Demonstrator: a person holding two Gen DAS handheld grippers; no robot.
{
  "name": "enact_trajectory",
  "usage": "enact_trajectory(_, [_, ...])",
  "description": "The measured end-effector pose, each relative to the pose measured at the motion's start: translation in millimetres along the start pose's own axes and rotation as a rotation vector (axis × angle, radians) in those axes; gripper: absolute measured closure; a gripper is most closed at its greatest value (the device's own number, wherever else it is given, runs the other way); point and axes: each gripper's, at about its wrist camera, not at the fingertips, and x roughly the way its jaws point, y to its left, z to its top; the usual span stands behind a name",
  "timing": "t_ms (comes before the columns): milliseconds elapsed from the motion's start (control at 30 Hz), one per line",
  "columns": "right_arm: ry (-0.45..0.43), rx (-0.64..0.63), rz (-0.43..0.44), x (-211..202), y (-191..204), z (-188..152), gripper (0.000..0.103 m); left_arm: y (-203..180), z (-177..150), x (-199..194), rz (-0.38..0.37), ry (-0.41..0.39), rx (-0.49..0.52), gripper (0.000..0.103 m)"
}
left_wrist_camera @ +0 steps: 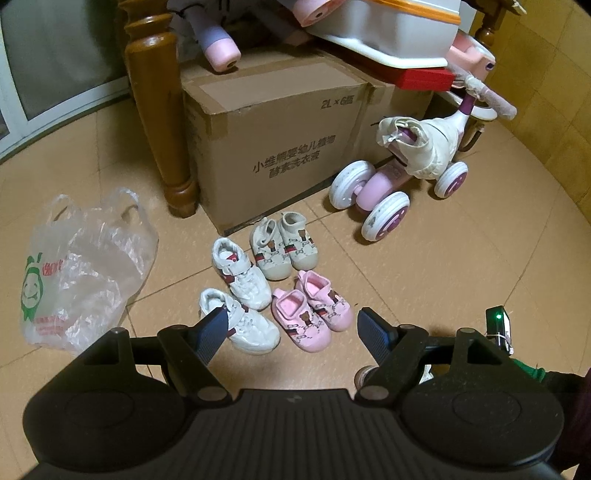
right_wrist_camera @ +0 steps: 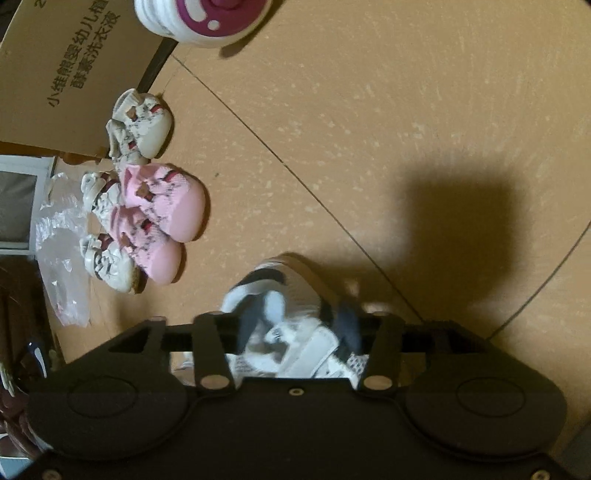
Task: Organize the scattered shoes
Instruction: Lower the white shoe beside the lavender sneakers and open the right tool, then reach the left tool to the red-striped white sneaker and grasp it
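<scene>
Three pairs of small shoes stand grouped on the floor in the left wrist view: white sneakers (left_wrist_camera: 242, 280), beige bear-print shoes (left_wrist_camera: 286, 251) and pink bear-print shoes (left_wrist_camera: 314, 314). My left gripper (left_wrist_camera: 291, 314) hovers above them, open, with nothing between its fingers. In the right wrist view, a blurred white shoe with dark straps (right_wrist_camera: 291, 291) sits on the floor between the fingers of my right gripper (right_wrist_camera: 301, 321), which stand apart on either side of its collar. The pink pair (right_wrist_camera: 166, 214) lies to its left.
A cardboard box (left_wrist_camera: 273, 140) and a wooden post (left_wrist_camera: 159, 122) stand behind the shoes. A pink ride-on toy (left_wrist_camera: 399, 184) is at the right, its wheel (right_wrist_camera: 203, 18) near the box. A crumpled plastic bag (left_wrist_camera: 81, 269) lies on the left.
</scene>
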Motion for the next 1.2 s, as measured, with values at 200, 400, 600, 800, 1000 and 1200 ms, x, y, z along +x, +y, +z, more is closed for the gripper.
enact_trajectory(200, [0.059, -0.418, -0.104, -58.7, 87.7, 8.2, 0.021, 14.6, -4.3, -8.4, 0.015, -0.017, -0.033, 0.026])
enact_trajectory(400, [0.019, -0.712, -0.064, -147.3, 162.0, -16.1, 0.02, 32.4, -16.4, 5.7, 0.028, 0.025, -0.077, 0.018])
enact_trajectory(600, [-0.104, -0.713, 0.036, -181.5, 168.4, -25.1, 0.019, 40.7, -26.7, 30.3, 0.111, 0.083, -0.092, 0.018])
enact_trajectory(800, [-0.101, -0.692, -0.011, -162.4, 170.2, -13.0, 0.018, 57.2, -39.0, 65.9, 0.154, 0.112, -0.166, 0.018])
enact_trajectory(1000, [-0.124, -0.639, 0.024, -160.7, 183.2, -3.7, 0.0, 77.7, -39.5, 120.6, 0.227, 0.119, -0.241, 0.018])
enact_trajectory(1200, [-0.163, -0.679, 0.051, -154.3, 208.0, -3.2, 0.0, 112.0, -41.3, 185.4, 0.231, 0.131, -0.337, 0.018])
